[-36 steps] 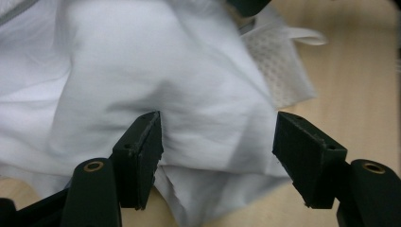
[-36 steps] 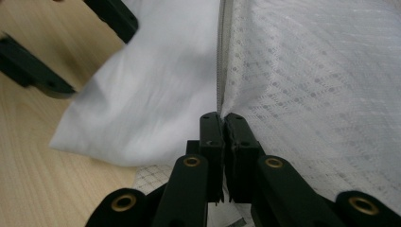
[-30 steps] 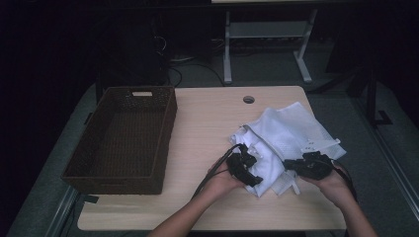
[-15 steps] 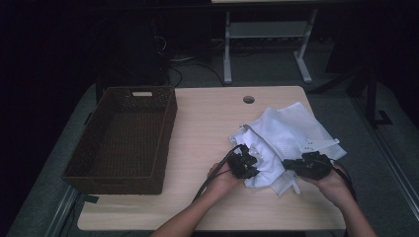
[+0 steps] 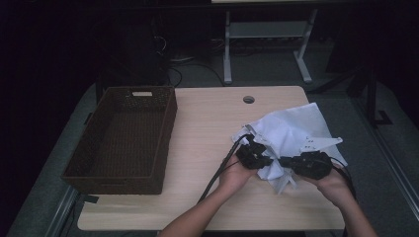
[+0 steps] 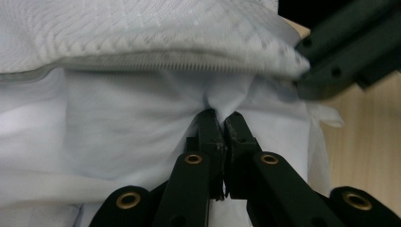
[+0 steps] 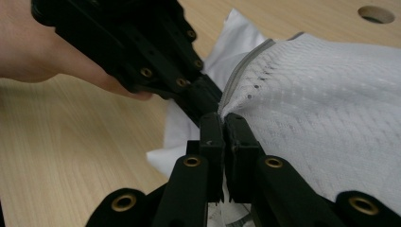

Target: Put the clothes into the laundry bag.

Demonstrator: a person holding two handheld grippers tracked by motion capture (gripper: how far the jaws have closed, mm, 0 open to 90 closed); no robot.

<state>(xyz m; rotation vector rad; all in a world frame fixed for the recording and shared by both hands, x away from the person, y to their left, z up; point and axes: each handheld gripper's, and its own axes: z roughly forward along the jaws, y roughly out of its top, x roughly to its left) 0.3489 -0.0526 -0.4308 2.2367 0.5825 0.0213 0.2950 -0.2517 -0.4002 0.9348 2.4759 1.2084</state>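
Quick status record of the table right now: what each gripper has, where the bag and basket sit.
left gripper: shut on white cloth, pinched just under the bag's zip edge
right gripper: shut on mesh laundry bag, at its zip edge
bag position: right half of table, both grippers at its near edge
basket: brown wicker, left side of table, nothing in it
grippers: close together, nearly touching
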